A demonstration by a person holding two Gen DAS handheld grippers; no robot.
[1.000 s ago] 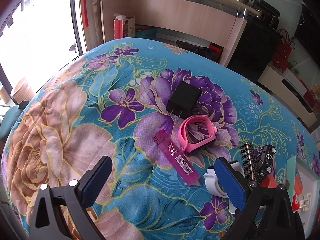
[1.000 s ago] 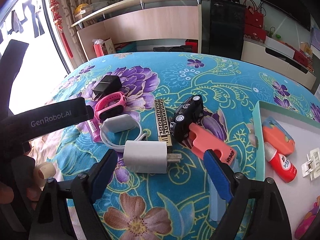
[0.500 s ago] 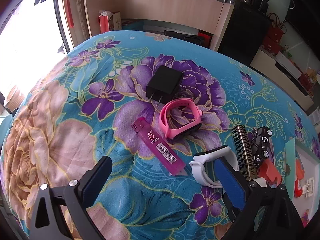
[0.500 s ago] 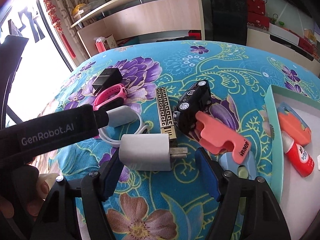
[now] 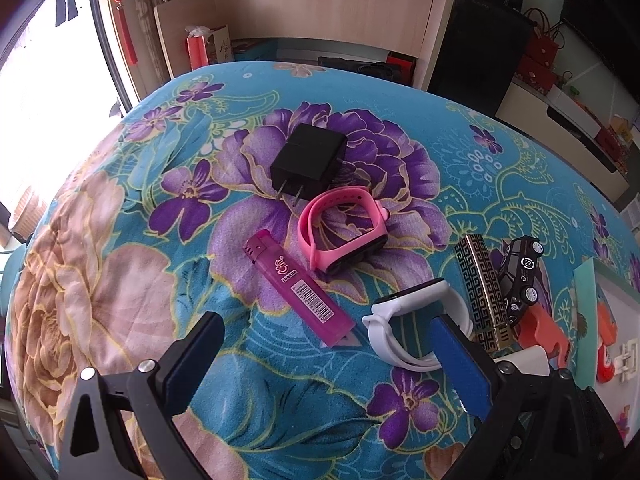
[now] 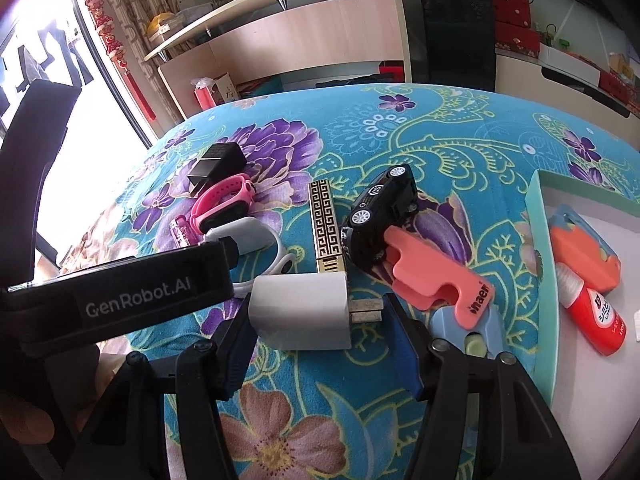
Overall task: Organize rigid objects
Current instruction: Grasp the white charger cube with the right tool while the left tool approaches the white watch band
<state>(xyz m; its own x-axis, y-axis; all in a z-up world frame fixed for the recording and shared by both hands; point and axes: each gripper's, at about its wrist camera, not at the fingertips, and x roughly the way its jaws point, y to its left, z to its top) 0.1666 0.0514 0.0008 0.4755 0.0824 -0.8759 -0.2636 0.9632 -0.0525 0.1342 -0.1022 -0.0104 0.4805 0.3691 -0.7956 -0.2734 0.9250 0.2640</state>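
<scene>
Small objects lie on a floral blanket [image 5: 120,240]. In the left wrist view: a black charger [image 5: 308,160], a pink watch band [image 5: 344,232], a magenta lighter [image 5: 298,288], a white watch band [image 5: 408,328], a gold-patterned lighter [image 5: 482,288] and a black toy car [image 5: 520,276]. My left gripper [image 5: 324,364] is open, just short of the magenta lighter. In the right wrist view, my right gripper [image 6: 320,344] is open around a white charger [image 6: 300,312], its pads beside it and narrowing. A coral clip [image 6: 436,276] lies to the right.
A teal-rimmed white tray [image 6: 540,240] at the right holds an orange case [image 6: 584,252] and a red glue bottle [image 6: 592,316]. The left gripper's body [image 6: 120,296] crosses the right wrist view at left. A wooden shelf unit [image 5: 320,20] stands behind.
My right gripper has moved forward onto the white charger and its jaws have narrowed around it. My left gripper has shifted, bringing the lighter and bands closer.
</scene>
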